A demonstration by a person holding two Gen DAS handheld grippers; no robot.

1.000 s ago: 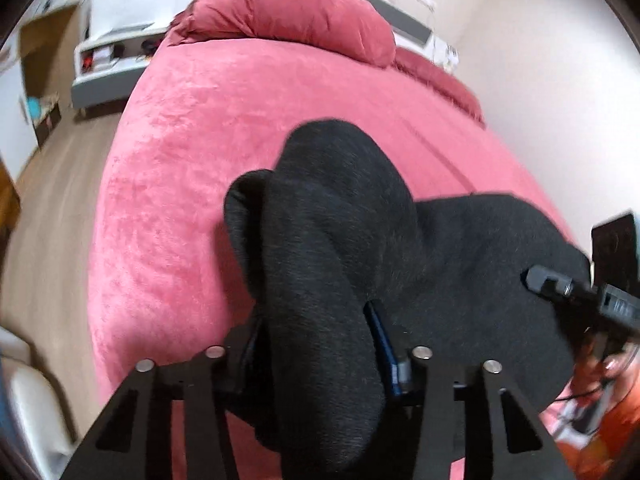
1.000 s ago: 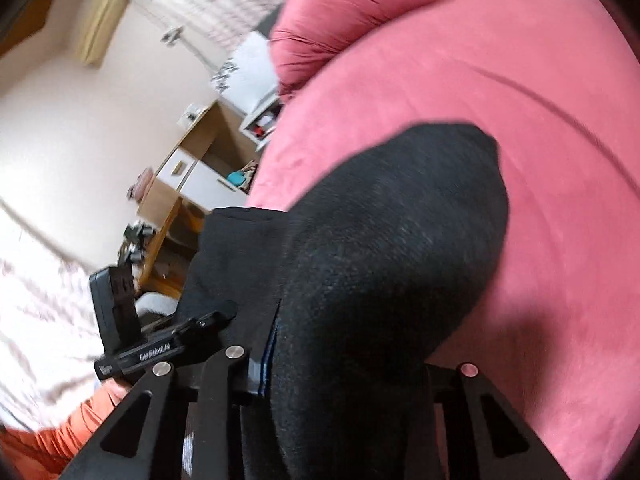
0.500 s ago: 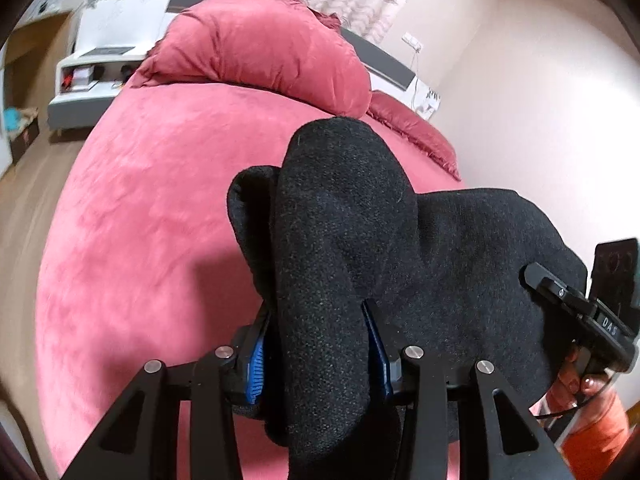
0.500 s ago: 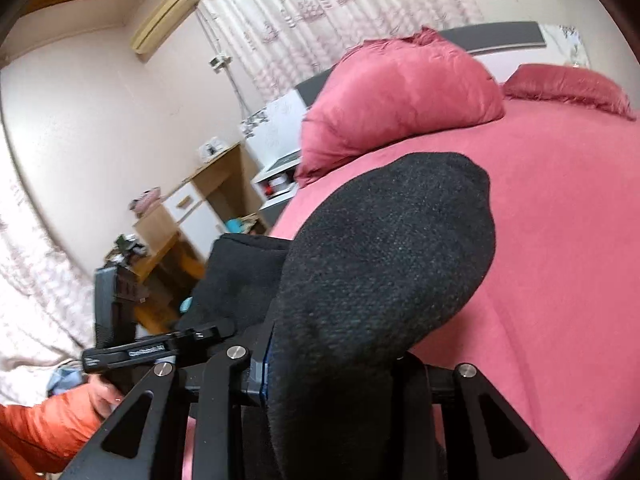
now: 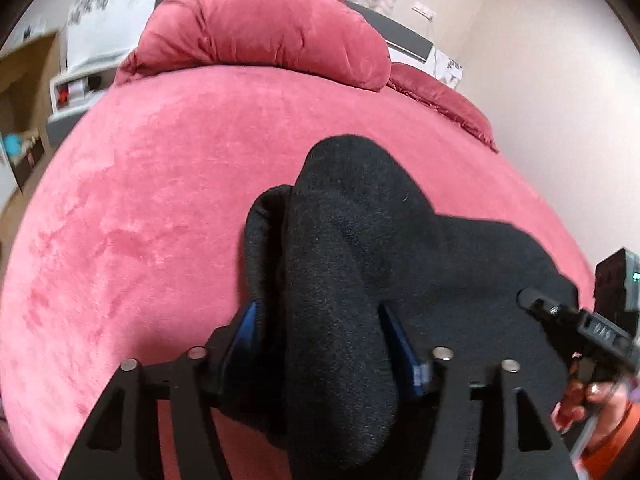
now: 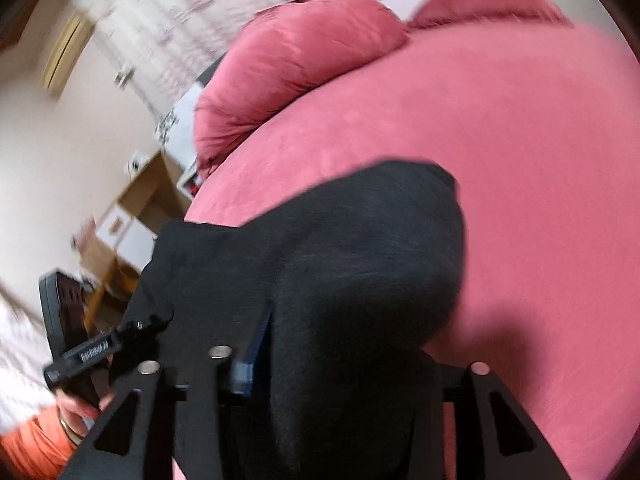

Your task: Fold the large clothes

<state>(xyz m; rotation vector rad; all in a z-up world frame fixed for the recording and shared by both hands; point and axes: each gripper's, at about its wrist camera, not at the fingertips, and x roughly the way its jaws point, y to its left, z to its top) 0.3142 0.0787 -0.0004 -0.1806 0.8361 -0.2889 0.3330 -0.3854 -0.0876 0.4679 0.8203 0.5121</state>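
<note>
A black knitted garment lies bunched on the pink bed and stretches between both grippers. A thick fold of it sits between the blue pads of my left gripper, whose jaws are opening; the pads stand wider and no longer pinch it. In the right wrist view the garment drapes over my right gripper, whose jaws are also opening. Its left pad shows beside the cloth, and the cloth hides the right one.
A rolled pink duvet and a pillow lie at the head of the bed. A white nightstand and a wooden desk stand left of the bed. A hand and an orange sleeve show at the frame edges.
Both grippers carried the black garment further over the bed towards the duvet, and it has sunk towards the bed. The jaws of both now stand wider around the cloth.
</note>
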